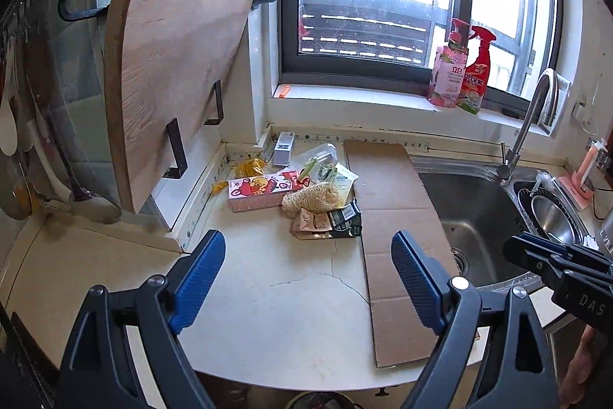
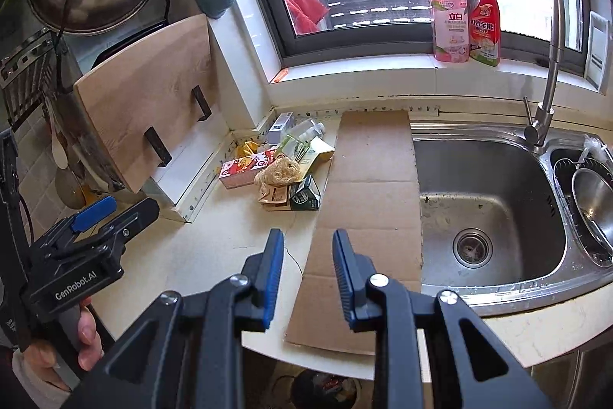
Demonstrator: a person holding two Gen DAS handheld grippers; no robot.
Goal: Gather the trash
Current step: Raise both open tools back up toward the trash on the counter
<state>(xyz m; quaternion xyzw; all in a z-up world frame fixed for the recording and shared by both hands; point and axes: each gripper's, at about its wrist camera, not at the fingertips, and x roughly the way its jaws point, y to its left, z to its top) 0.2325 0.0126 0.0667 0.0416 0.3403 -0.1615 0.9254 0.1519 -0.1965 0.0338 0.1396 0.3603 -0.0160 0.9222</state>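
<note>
A pile of trash lies at the back of the counter: a pink carton [image 1: 260, 192], a fibrous tan bundle [image 1: 312, 198], a dark green packet [image 1: 345, 219], a clear plastic bottle [image 1: 322, 156] and a yellow wrapper [image 1: 249, 165]. A long strip of cardboard [image 1: 394, 217] lies flat beside it, reaching the counter's front edge. My left gripper [image 1: 308, 275] hovers wide open over the bare counter, short of the pile. My right gripper [image 2: 308, 271] hangs over the near end of the cardboard [image 2: 367, 202], jaws narrowly apart with nothing between them.
A steel sink [image 2: 486, 179] with a tall faucet [image 2: 548, 94] lies right of the cardboard, a metal bowl [image 2: 594, 209] in its side basin. A wooden cutting board [image 1: 168, 91] leans at the left. Two bottles [image 2: 465, 14] stand on the sill. A dark round bin [image 2: 325, 386] sits below the counter edge.
</note>
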